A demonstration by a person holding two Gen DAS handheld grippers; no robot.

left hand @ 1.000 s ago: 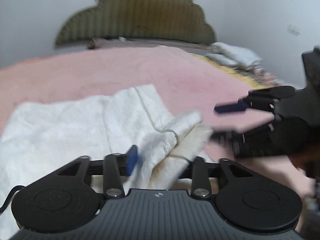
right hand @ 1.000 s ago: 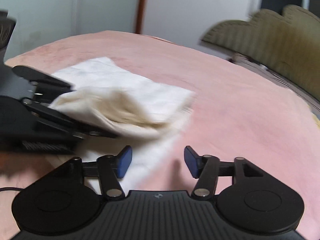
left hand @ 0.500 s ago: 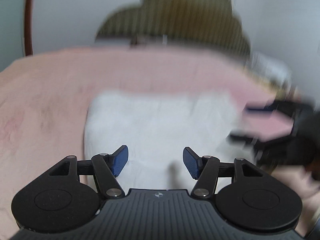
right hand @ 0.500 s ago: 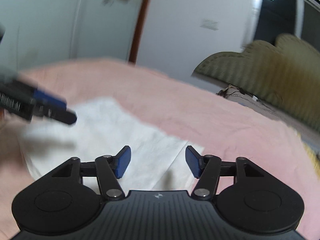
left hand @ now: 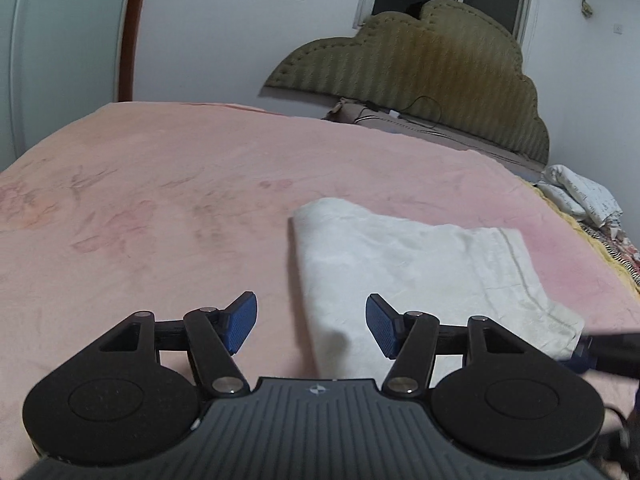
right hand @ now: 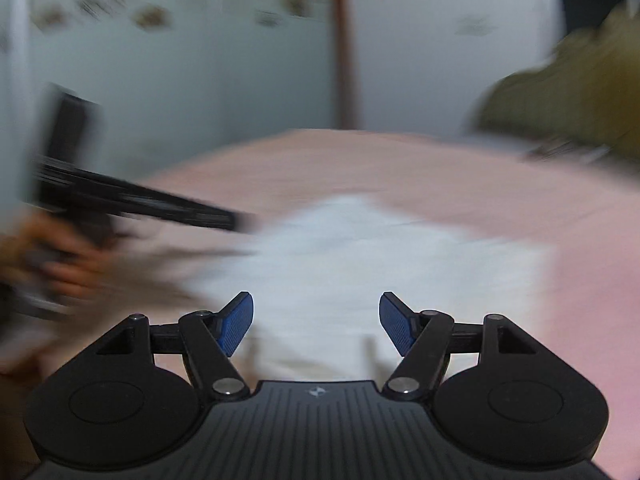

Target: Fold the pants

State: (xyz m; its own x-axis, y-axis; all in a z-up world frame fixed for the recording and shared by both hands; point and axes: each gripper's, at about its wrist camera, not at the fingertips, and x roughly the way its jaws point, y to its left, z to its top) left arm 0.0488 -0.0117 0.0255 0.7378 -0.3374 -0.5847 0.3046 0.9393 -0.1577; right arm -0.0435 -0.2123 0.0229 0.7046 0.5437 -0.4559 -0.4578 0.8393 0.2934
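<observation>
White pants (left hand: pixel 420 264) lie folded flat on the pink blanket (left hand: pixel 160 208). My left gripper (left hand: pixel 311 326) hovers open over the near left edge of the fold, with nothing between its blue pads. At the right edge of this view, a dark finger of my right gripper (left hand: pixel 608 354) pokes in beside the pants' near right corner. The right wrist view is blurred by motion. There the pants (right hand: pixel 360 264) lie ahead and my right gripper (right hand: pixel 316 322) is above them, its jaws opening and empty. My left gripper (right hand: pixel 140 204) and the hand (right hand: pixel 60 268) holding it show at the left.
An olive padded headboard (left hand: pixel 420 60) stands against the far wall. A bundle of white cloth (left hand: pixel 576 196) lies at the bed's right edge by a yellow patterned fringe (left hand: pixel 608 240). Bare pink blanket stretches to the left and beyond the pants.
My left gripper let go of the raised pants fold and drew back to the left. Both grippers opened wider. The pants now lie flat in a folded rectangle.
</observation>
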